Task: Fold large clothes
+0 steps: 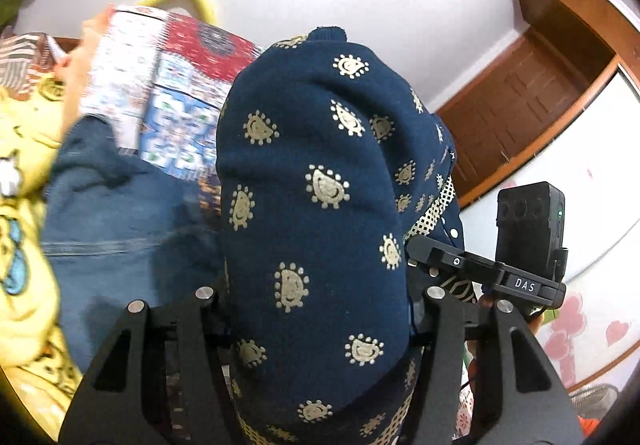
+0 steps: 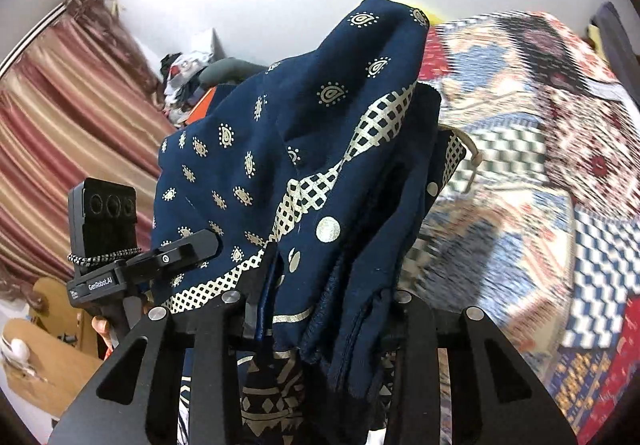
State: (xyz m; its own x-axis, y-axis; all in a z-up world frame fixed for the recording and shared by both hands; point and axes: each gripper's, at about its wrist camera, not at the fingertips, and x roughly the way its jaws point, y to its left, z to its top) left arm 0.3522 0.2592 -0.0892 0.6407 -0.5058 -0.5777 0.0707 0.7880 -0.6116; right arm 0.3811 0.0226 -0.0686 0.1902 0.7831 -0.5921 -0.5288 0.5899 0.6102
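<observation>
Between both pairs of jaws — navy garment (image 1: 316, 181) pinched, bunched lengthwise up and away.

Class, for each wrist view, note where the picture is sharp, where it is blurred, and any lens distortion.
Left wrist view: the navy printed garment is sharp, the jeans and the patterned bedspread smear with motion blur, and the door frame bows from fisheye. Right wrist view: the garment is crisp, the bedspread streaks, and dark vignette fills the corners.
</observation>
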